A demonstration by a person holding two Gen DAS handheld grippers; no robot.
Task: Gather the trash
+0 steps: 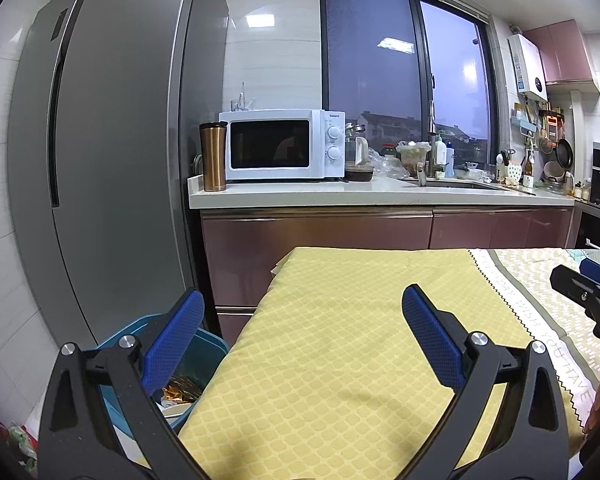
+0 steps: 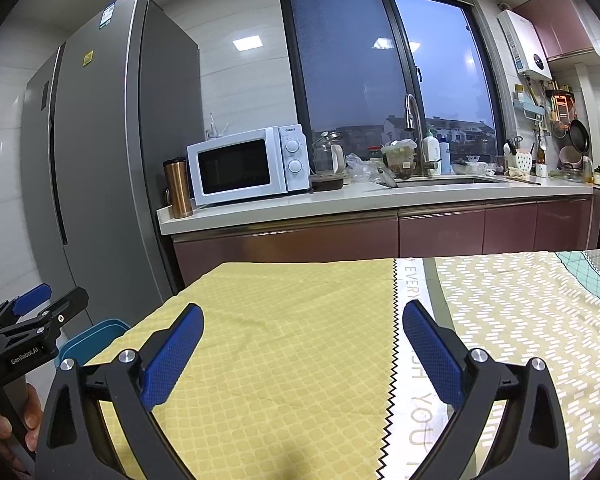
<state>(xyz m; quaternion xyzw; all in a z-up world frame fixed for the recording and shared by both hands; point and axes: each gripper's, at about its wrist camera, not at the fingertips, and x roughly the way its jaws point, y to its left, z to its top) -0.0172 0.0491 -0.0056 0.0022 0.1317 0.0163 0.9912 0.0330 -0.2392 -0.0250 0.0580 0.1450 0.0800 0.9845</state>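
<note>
Both grippers stand wide open and hold nothing. The left gripper [image 1: 302, 338] hangs with one blue pad over the yellow cloth [image 1: 340, 340] and the other over the teal bin [image 1: 204, 342] at the cloth's near-left edge; whether the pads touch anything below cannot be told. The right gripper [image 2: 302, 354] spreads its fingers above the same cloth-covered surface [image 2: 284, 320], its right pad over the white lettered strip [image 2: 416, 392] beside the zigzag seam. In the right wrist view the left gripper's black frame shows at the far left, with fingertips of a hand [image 2: 30, 408] on its handle, mostly cut off by the picture's edge.

Trash lies inside the bin: a crumpled golden-brown wrapper [image 1: 182, 386] and something pale beneath it, largely hidden by the gripper's arm and hard to make out. On the floor at the far left corner sits a red and green scrap [image 1: 16, 436], blurred.

Farther off runs a kitchen counter [image 1: 380, 196] carrying a copper tumbler [image 1: 213, 156], a white microwave [image 1: 282, 146], and a cluttered sink area [image 2: 440, 180]. A tall grey fridge [image 1: 112, 140] stands left, and a dark window [image 1: 404, 68] behind.
</note>
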